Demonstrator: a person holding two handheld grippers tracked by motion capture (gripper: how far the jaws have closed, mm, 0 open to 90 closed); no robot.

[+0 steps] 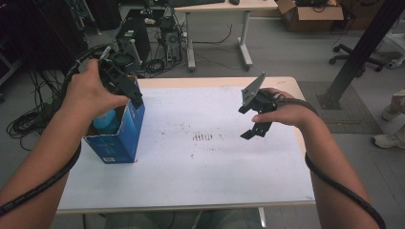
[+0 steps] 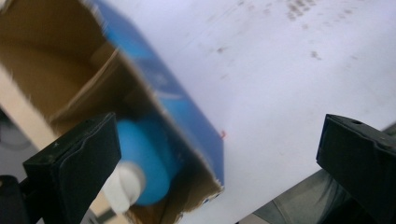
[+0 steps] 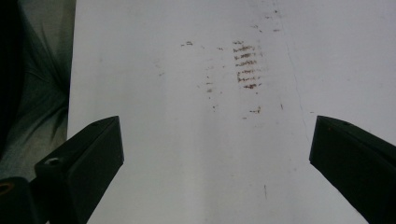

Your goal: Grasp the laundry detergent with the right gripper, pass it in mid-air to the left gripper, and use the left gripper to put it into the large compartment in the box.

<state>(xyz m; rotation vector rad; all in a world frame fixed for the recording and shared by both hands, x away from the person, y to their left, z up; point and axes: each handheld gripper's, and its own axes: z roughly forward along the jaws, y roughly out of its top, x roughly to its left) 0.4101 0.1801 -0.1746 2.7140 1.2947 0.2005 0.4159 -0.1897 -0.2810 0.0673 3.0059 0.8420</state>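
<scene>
An open-topped blue cardboard box (image 1: 120,136) stands on the left part of the white table (image 1: 200,176). Inside it lies a light blue bottle (image 1: 106,122) with a white cap. My left gripper (image 1: 133,95) hangs just above the box's top edge, open and holding nothing. In the left gripper view the box (image 2: 187,107) and the bottle (image 2: 147,161) lie below the wide-apart jaws of the left gripper (image 2: 219,163). My right gripper (image 1: 244,122) hovers over the right half of the table, open and empty. The right gripper (image 3: 217,158) looks down on bare tabletop (image 3: 163,140).
Brown smudges (image 1: 203,137) mark the middle of the table. Beyond the far edge are a desk (image 1: 217,28), a computer tower (image 1: 133,33) and floor cables. A black slanted post (image 1: 360,47) and an office chair base (image 1: 353,57) are at the right.
</scene>
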